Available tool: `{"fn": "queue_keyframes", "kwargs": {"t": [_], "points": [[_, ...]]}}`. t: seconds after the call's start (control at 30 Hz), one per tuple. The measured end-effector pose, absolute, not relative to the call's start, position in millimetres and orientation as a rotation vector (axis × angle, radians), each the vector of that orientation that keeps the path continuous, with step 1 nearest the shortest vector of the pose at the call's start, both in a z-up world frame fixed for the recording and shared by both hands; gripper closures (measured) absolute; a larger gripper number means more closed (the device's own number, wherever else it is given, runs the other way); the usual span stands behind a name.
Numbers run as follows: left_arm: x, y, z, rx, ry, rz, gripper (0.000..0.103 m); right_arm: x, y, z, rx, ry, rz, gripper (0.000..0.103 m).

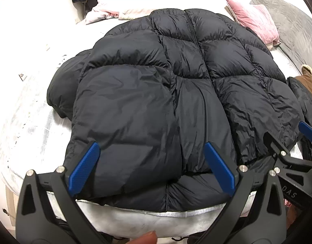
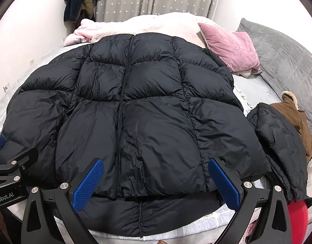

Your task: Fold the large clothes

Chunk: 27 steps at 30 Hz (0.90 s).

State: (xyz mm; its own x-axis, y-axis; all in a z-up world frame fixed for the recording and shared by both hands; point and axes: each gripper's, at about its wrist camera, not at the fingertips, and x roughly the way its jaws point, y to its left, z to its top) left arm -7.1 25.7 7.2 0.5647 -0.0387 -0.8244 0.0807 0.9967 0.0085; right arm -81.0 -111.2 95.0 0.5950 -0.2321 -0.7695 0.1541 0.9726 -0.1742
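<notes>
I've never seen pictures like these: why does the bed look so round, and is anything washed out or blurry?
Left wrist view: the fisheye lens bows the bed edge, the wall at upper left blows out white, and the black puffer jacket stays sharp. Right wrist view: same bulging with dark corners, softer even light, mild sheen on the jacket.

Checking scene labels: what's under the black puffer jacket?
The black puffer jacket lies on a bed with a light cover, showing around its edges. Anything directly beneath it is hidden.
</notes>
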Motion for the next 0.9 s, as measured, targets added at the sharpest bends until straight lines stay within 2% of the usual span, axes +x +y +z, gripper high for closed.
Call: {"fn": "queue_keyframes", "kwargs": {"t": [0.9], "points": [[-7.4, 34.5, 6.0, 0.025, 0.956, -0.047, 0.001, -81.7, -106.1, 91.7, -0.085, 0.919, -0.180, 0.000]]}}
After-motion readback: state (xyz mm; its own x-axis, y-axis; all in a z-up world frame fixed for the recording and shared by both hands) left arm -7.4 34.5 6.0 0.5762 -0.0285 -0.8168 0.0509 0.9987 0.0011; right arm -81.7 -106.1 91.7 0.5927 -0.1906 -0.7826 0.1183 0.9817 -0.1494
